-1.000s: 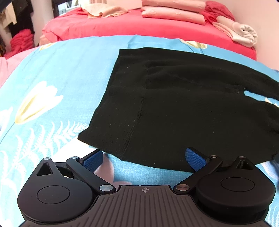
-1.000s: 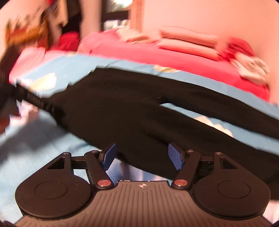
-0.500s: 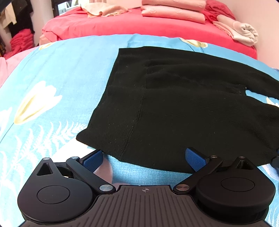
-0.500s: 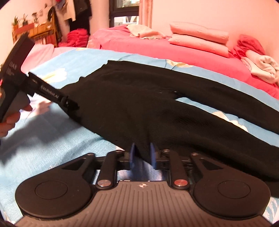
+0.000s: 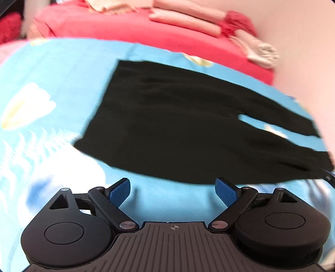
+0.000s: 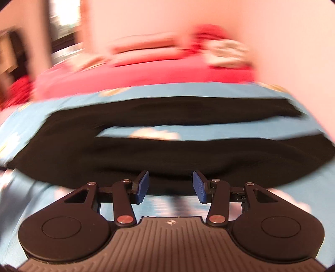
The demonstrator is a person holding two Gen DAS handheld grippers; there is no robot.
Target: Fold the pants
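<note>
Black pants (image 5: pixel 178 125) lie flat on a blue flowered bed sheet (image 5: pixel 52 87), waistband at the left, the two legs running off to the right. In the right wrist view the pants (image 6: pixel 146 154) stretch across the frame with a strip of sheet between the legs. My left gripper (image 5: pixel 173 191) is open and empty, just short of the pants' near edge. My right gripper (image 6: pixel 170 184) is open, its blue pads (image 6: pixel 143 184) at the near edge of the closer leg, holding nothing. Both views are blurred by motion.
A red bed (image 5: pixel 125 27) with folded pink bedding (image 5: pixel 188 17) and a rolled pale cloth (image 5: pixel 261 52) lies behind the blue sheet. A pink wall (image 5: pixel 303 52) stands to the right.
My right gripper was shut on the pants' near edge half a second ago and has opened, letting go. The left gripper has pulled back a little from the pants. Both views have swung.
</note>
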